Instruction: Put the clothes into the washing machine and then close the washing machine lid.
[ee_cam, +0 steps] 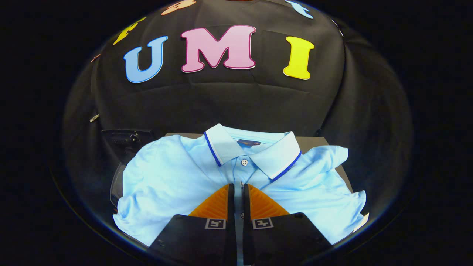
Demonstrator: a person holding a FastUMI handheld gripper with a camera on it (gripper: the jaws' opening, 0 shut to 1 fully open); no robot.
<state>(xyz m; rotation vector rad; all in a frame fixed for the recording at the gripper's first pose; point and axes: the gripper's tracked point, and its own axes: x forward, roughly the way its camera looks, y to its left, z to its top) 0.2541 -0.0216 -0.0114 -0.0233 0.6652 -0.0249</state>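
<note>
A light blue polo shirt (173,177) with a blue-edged collar lies spread flat on a dark surface (314,142), collar toward the booth's wall. My gripper (238,186) sits low over the shirt's button placket, just below the collar. Its fingers stand almost together, with only a thin strip of fabric and buttons showing in the slit between them. The cloth there lies smooth, neither bunched nor lifted. The shirt's left sleeve drapes over a dark glossy rim (114,184); I cannot tell whether that rim belongs to the washing machine.
A dark bulky object (123,139) sits beyond the shirt's left shoulder, against the black cloth wall. A small white tag (364,221) pokes out by the shirt's right hem.
</note>
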